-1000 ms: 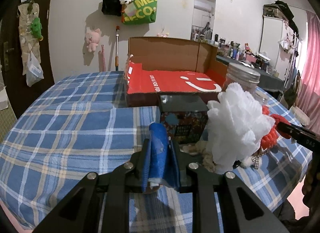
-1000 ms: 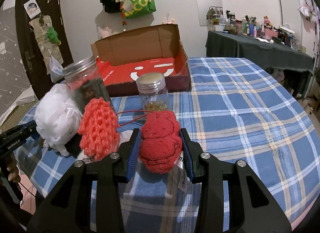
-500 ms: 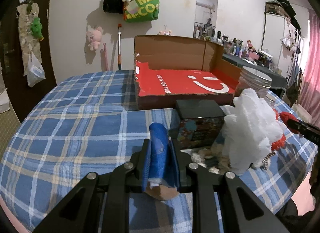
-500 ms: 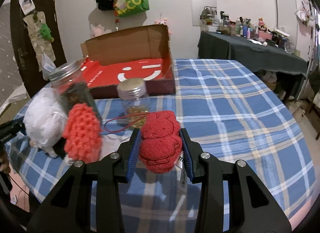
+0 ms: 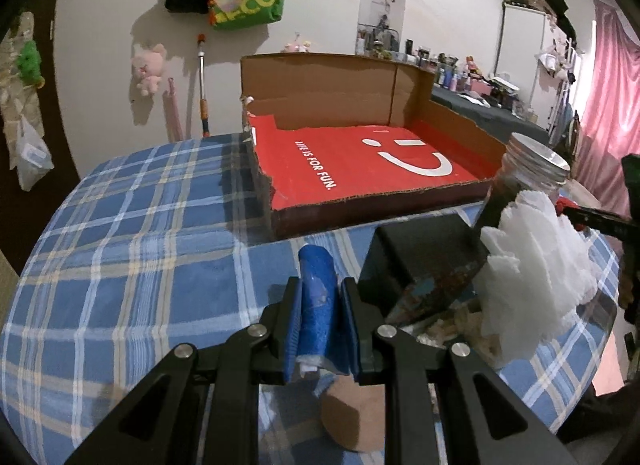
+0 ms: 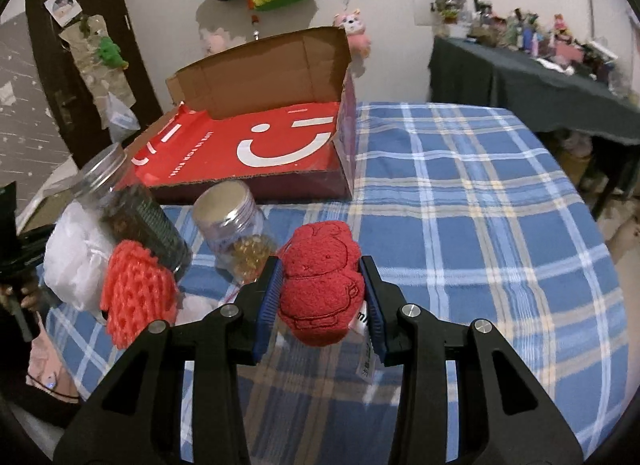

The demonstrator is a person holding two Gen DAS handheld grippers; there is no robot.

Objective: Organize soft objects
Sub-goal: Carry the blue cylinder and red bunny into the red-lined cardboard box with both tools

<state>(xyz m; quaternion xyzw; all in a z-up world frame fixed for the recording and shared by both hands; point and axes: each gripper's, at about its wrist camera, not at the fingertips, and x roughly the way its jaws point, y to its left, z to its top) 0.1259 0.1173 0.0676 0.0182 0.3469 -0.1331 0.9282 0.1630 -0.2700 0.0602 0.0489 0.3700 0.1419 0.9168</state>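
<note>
My left gripper [image 5: 319, 297] is shut on a blue folded cloth [image 5: 317, 293], held above the checked tablecloth in front of the open cardboard box [image 5: 360, 163] with its red floor. My right gripper [image 6: 322, 285] is shut on a red plush toy [image 6: 322, 279] with a white tag hanging below it. A white mesh puff [image 5: 536, 269] lies right of the left gripper; in the right wrist view the white mesh puff [image 6: 74, 253] sits beside a red knitted piece [image 6: 136, 293]. The box [image 6: 256, 145] stands behind them.
A dark tin box [image 5: 424, 257] stands just right of the left gripper. A tall jar [image 6: 132, 201] and a small jar [image 6: 232, 221] with metal lids stand between the soft things and the cardboard box. The blue checked table [image 6: 480, 205] spreads to the right. A dark cluttered sideboard [image 6: 528, 77] stands beyond.
Both grippers have moved forward over the table with their loads still held. The cardboard box looks closer in both views, and the puff and jars have slid towards the frame edges.
</note>
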